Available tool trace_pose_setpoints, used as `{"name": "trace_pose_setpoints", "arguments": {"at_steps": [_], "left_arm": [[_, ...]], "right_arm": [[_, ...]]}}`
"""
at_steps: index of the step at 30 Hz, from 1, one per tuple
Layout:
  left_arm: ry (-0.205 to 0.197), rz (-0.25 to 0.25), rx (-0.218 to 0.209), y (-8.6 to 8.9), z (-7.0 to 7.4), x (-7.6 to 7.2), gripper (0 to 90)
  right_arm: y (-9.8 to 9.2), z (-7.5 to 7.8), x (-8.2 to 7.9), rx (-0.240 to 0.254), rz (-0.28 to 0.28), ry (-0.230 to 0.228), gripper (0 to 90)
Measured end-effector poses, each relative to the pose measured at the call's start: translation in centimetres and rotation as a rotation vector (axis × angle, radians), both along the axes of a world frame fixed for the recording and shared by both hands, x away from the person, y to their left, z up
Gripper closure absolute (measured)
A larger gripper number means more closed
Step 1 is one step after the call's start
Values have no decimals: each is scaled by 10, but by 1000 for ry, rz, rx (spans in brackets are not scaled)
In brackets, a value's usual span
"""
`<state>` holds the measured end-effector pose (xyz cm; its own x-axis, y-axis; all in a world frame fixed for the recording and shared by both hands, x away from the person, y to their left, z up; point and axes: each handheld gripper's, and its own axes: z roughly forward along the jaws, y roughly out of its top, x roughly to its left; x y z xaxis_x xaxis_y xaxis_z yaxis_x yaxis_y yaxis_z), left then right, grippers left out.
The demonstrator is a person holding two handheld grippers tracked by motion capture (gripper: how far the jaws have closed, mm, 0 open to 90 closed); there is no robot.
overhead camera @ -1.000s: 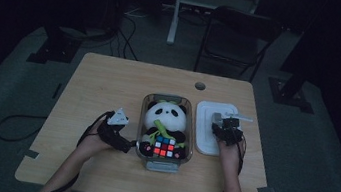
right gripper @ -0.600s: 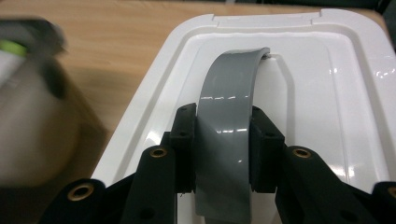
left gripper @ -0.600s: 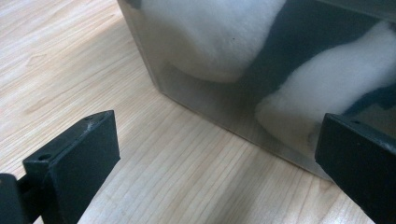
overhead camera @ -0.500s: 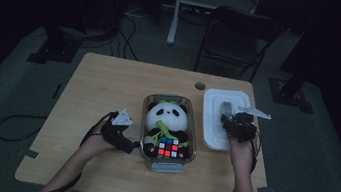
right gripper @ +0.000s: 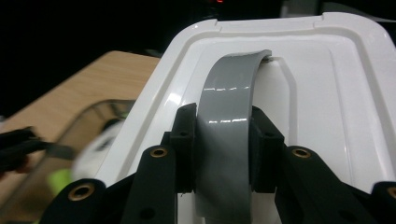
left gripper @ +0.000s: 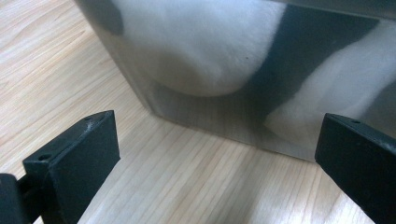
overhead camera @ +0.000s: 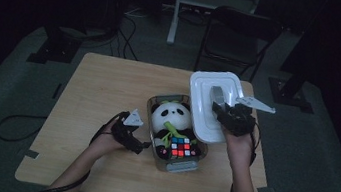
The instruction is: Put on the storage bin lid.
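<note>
A clear plastic box (overhead camera: 173,164) stands mid-table with a panda plush (overhead camera: 171,116) and a coloured puzzle cube (overhead camera: 181,146) inside. My right gripper (overhead camera: 220,112) is shut on the grey handle (right gripper: 228,121) of the white lid (overhead camera: 210,89), which hangs tilted in the air above the box's right side. In the right gripper view the jaws clamp the handle from both sides over the lid (right gripper: 327,84). My left gripper (overhead camera: 143,147) stands open low on the table, just left of the box. Its view faces the box wall (left gripper: 224,112) with the panda's fur behind it.
The wooden table (overhead camera: 99,86) has bare room at the left and back. A dark chair (overhead camera: 239,40) and a white desk leg (overhead camera: 176,11) stand behind it. Cables (overhead camera: 18,125) lie on the floor at the left.
My right gripper has lifted the white lid off the table and tilted it up over the box's right edge. The left gripper has shifted slightly toward the box.
</note>
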<state>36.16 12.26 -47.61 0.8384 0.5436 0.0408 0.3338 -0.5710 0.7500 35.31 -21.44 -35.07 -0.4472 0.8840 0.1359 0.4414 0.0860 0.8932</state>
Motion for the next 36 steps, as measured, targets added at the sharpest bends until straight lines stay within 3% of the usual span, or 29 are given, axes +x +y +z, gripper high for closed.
{"name": "trace_pose_setpoints", "arguments": {"at_steps": [6,12,19,23,30,36], "left_arm": [[-11,3,3,-12,3,4,6],[-4,64,-11,-2,1,2,6],[-7,92,-14,10,1,-9,6],[-12,83,-19,12,2,-16,6],[-15,89,-33,14,1,-21,6],[-16,92,-30,13,1,-21,6]], "right_arm": [[28,-4,-12,-7,114,25,684],[50,-24,-20,12,187,86,684],[69,-40,-19,20,197,137,684],[75,-38,-19,4,211,142,684],[75,-40,-16,20,219,168,684],[81,-42,-18,-13,225,169,686]]}}
